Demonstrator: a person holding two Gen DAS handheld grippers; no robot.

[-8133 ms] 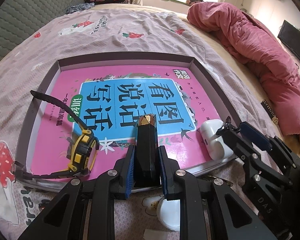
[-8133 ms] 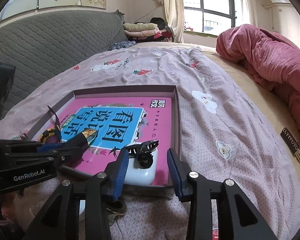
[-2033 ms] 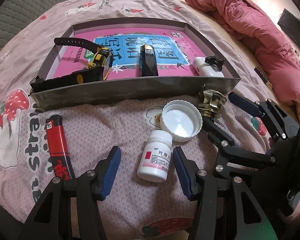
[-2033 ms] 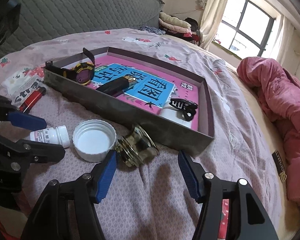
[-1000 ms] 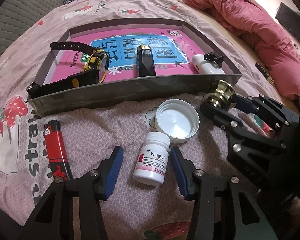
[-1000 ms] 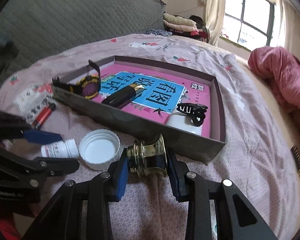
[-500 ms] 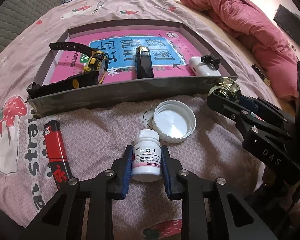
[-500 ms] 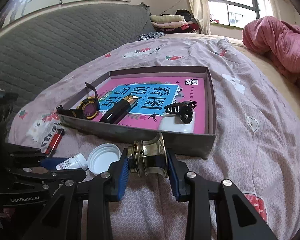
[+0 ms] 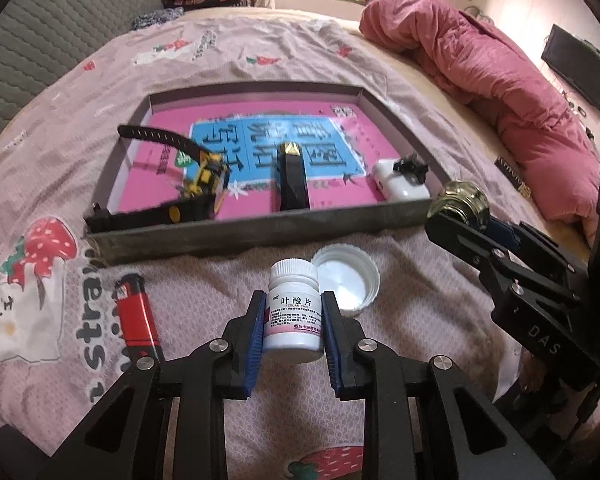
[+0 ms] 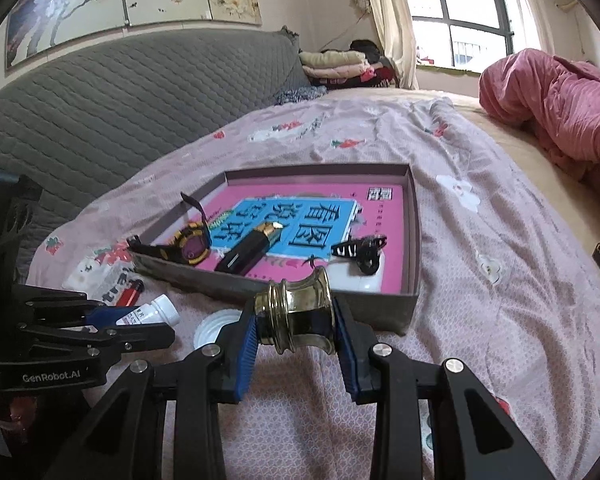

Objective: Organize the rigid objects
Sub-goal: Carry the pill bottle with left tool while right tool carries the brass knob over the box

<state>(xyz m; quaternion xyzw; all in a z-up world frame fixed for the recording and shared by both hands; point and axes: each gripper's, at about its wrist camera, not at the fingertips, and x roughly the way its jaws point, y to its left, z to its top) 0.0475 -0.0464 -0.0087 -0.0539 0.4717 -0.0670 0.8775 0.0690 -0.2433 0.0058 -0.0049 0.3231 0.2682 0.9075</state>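
My left gripper (image 9: 293,322) has its jaws squeezed shut on a small white pill bottle (image 9: 293,312), which stands upright between the blue pads, lifted a little off the bed (image 9: 228,276). My right gripper (image 10: 295,322) has its jaws pressed on a shiny brass knob (image 10: 296,316), also up off the sheet. Straight ahead of both jaws is the near wall of the grey tray (image 9: 260,232), and the bed past the tray and to the right of my right jaws is wide and flat, with room to move. A pink quilt (image 9: 500,80) is heaped far off to the right. Just past my left jaws lies a white lid (image 9: 350,280), open side up, and left of them lies a red lighter (image 9: 136,312). The left view shows the lid whole; in the right view my jaws hide most of it. The right view shows a grey headboard (image 10: 120,100) behind the bed. Inside the tray, on a pink book (image 9: 252,148), I see a black and yellow watch (image 9: 204,176) at the left, a black stick with a gold end (image 9: 292,176) in the middle, and a white case (image 9: 400,184) with a black clip (image 9: 410,166) on top at the right.
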